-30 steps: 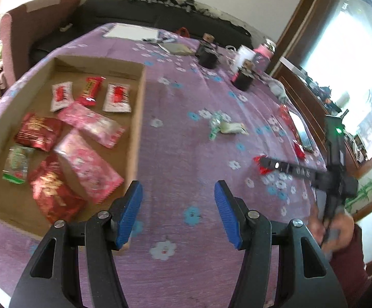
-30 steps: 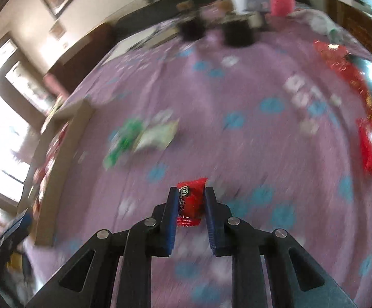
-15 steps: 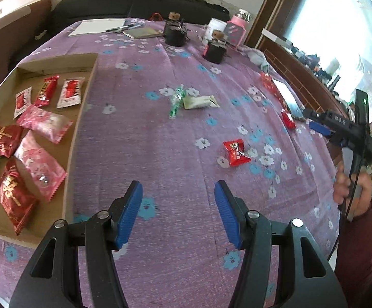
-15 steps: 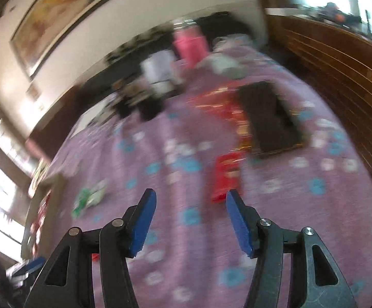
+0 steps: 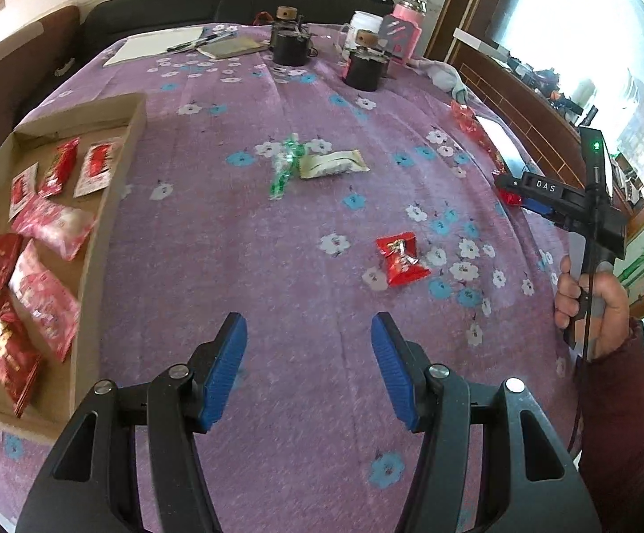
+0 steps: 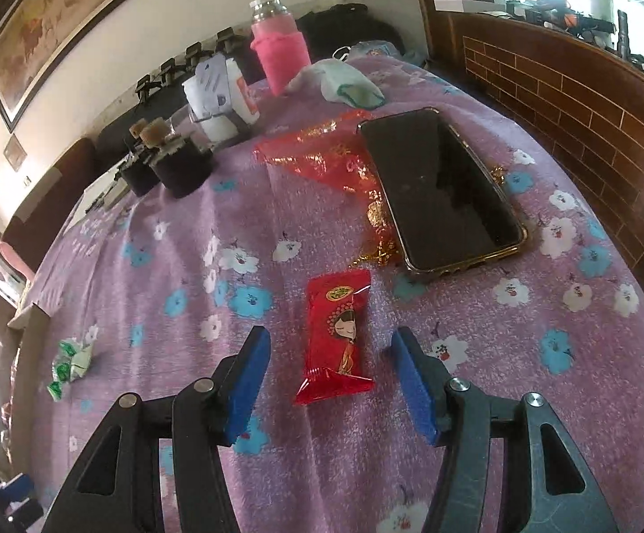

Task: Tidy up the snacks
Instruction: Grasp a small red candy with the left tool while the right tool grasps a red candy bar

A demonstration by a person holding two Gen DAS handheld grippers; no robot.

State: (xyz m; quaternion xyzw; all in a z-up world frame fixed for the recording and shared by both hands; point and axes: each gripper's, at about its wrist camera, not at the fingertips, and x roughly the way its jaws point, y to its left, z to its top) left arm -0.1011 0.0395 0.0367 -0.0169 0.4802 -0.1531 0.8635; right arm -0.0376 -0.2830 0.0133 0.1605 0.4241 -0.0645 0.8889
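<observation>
Several snacks lie in the cardboard tray [image 5: 113, 204] at the worktop's left edge; four remain loose. Right gripper [image 6: 330, 377], fingers spread, straddles a red packet [image 6: 337, 337]; left gripper [image 5: 308, 368] hovers spread, empty.

You are working over a table [image 5: 277, 266] carrying a cardboard tray [image 5: 104, 204], loose snacks [image 5: 402, 260], a phone [image 6: 442, 186] and jars [image 5: 364, 66].

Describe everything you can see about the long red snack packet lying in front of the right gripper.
The long red snack packet is a glossy sealed plastic wrapper with crimped ends, printed with a cartoon girl in a headdress and a green-yellow round logo near its far end. It lies flat and lengthwise on the purple floral tablecloth, between the open fingers of the right gripper, untouched, just short of the phone.
</observation>
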